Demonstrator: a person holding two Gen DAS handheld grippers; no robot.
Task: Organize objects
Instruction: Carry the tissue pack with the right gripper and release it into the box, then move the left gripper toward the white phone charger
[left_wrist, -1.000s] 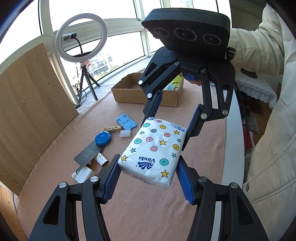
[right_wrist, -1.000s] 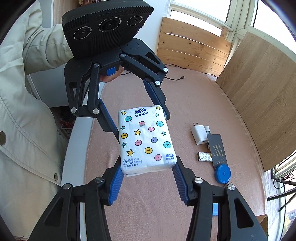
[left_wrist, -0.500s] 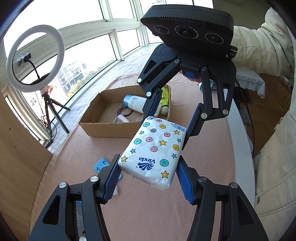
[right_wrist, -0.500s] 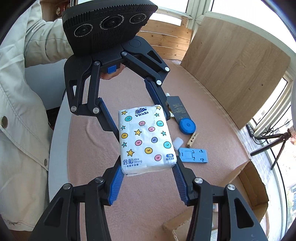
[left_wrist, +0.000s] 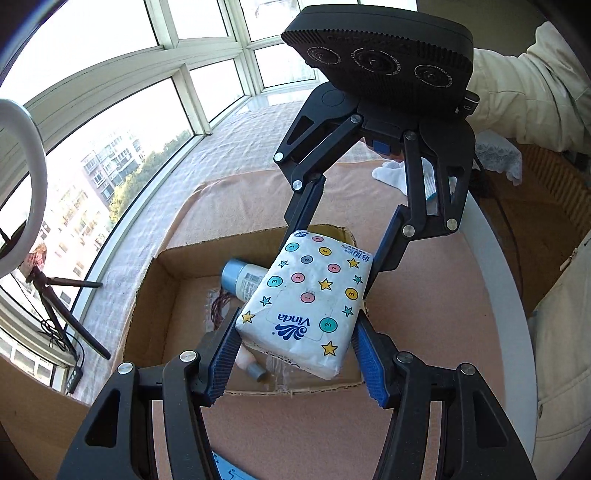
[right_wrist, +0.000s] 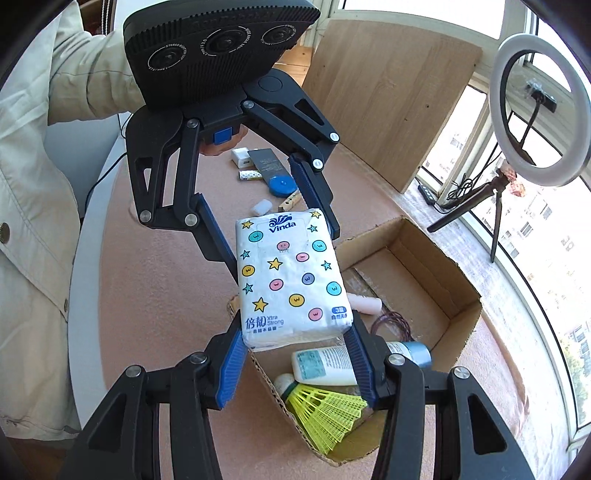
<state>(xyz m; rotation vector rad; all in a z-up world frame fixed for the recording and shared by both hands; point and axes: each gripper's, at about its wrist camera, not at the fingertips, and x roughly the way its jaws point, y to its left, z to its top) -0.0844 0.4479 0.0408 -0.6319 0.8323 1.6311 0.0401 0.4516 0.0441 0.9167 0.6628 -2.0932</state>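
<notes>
1. Since 1 s ago both grippers carried the tissue pack (left_wrist: 310, 302) across the table; cardboard box (left_wrist: 147, 295), then at upper centre of left view, now fills mid-frame right under the pack.
2. Left gripper (left_wrist: 295, 354): jaws part open, blue pads pressed on both sides of pack's near end (lower centre, left view).
3. Right gripper (right_wrist: 293, 354): jaws part open too, narrower, pads clamped on the pack's other end, the one printed "Xtra Strong".
4. In left view the right gripper (left_wrist: 340, 240) reaches in from top; in right view the left gripper (right_wrist: 266, 214) does likewise. Pack hangs between the two, tilted, clear of table.
5. Pack sits above the box's near wall/corner in both views, partly over the opening.
6. Inside box: white lotion bottle w/ blue cap (right_wrist: 325, 367), yellow shuttlecock (right_wrist: 321, 410), pink tube (right_wrist: 364, 303), dark wire loop (right_wrist: 393, 321). Bottle + shuttlecock lie right below the right gripper's fingers.
7. Left on table, upper centre of right view: white charger (right_wrist: 241, 156), dark flat box (right_wrist: 266, 160), blue round tape (right_wrist: 282, 184), clothespin (right_wrist: 290, 201), small white block (right_wrist: 261, 207).
8. Around: ring light on tripod (right_wrist: 535, 118) upper right, wood panel (right_wrist: 388, 96) behind table, white glove (left_wrist: 391, 173) at table's far edge in left view, person's beige sleeve (right_wrist: 74, 74) upper left.
</notes>
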